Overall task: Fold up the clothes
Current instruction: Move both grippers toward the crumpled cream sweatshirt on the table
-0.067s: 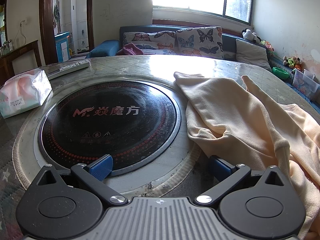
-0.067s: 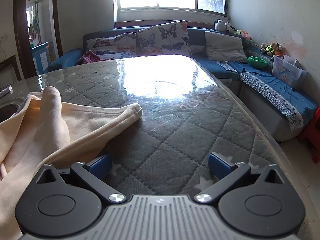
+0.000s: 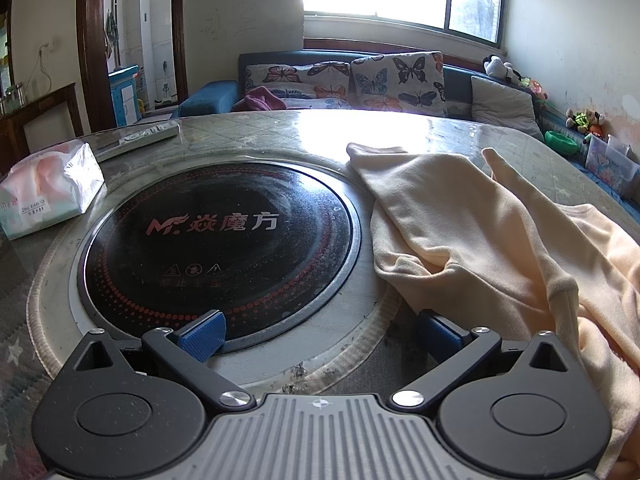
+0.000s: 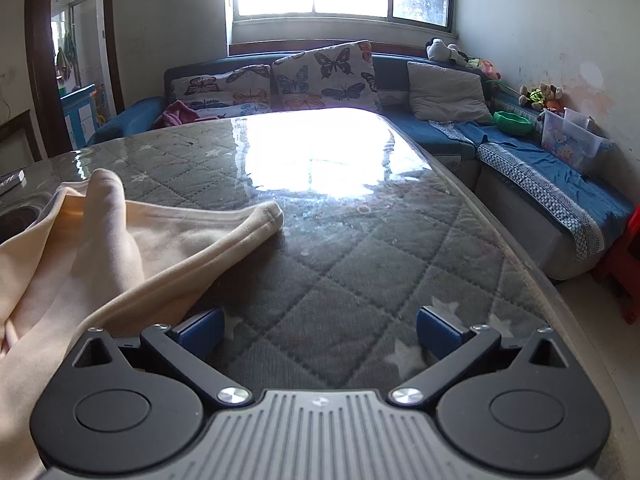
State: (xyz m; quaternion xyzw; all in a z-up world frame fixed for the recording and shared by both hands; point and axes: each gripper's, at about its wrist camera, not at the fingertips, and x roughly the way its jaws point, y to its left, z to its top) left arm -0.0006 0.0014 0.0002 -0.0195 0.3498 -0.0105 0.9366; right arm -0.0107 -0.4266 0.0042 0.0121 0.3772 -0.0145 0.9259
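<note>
Nothing had visibly moved since the frame a moment earlier: both views matched it, cloth and tools alike.

Nearest the left camera, the left hand-held gripper (image 3: 320, 330) hung with its blue pads wide apart and nothing between them, over the rim of the round induction cooktop (image 3: 218, 246) sunk in the counter (image 3: 400, 128). Its right pad sat just beside the near edge of the cream garment (image 3: 472, 232). The right hand-held gripper (image 4: 320, 330) was likewise spread wide and empty above the quilted counter cover, its left pad just beside the garment's hem.

That garment lay rumpled between the two tools, one sleeve cuff (image 3: 374, 152) reaching toward the far side of the cooktop, another sleeve end (image 4: 268, 214) lying out on the counter in the right view. Judged from this, folding had not yet begun; the step in hand was the approach. Next, each tool would need to close on an edge and spread the cloth flat.

Open counter lay ahead and right of the right tool, though the curved counter edge fell away close by. On the left, a tissue pack (image 3: 48, 192) and, farther off, a remote control (image 3: 140, 136) limited the room.
</note>
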